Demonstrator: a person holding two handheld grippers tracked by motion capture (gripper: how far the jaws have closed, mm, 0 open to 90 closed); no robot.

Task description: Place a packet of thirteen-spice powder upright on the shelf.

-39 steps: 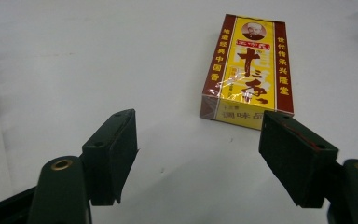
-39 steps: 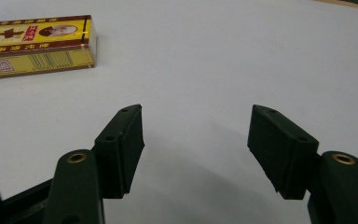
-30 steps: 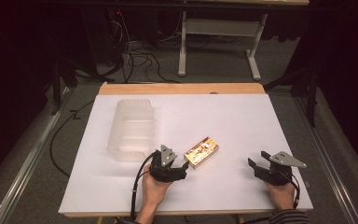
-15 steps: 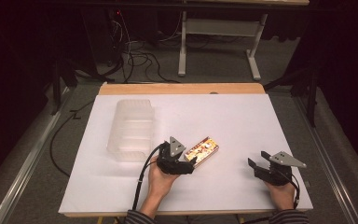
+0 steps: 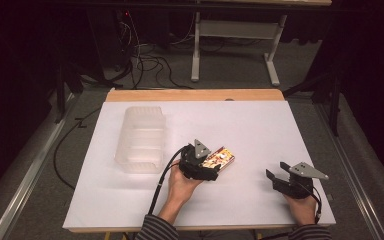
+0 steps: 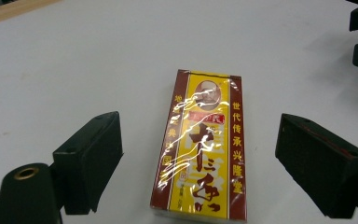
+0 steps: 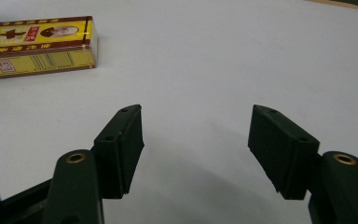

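A yellow and maroon box point(image 5: 219, 159) wrapped in clear film lies flat near the table's middle. In the left gripper view the box point(image 6: 204, 144) lies between the two wide-apart jaws, touching neither. My left gripper point(image 5: 211, 169) is open and sits over the box's near end. My right gripper point(image 5: 272, 180) rests open near the front right of the table, with nothing between its jaws. The right gripper view has the box point(image 7: 35, 46) at upper left, well apart from the right gripper point(image 7: 196, 140).
A clear plastic container point(image 5: 141, 139) stands left of the box on the white table top point(image 5: 260, 125). The table's wooden far edge point(image 5: 195, 95) borders a floor with cables and a metal stand point(image 5: 235, 45).
My left gripper has moved forward and right, from beside the box to straddling its near end. The right gripper has stayed where it was.
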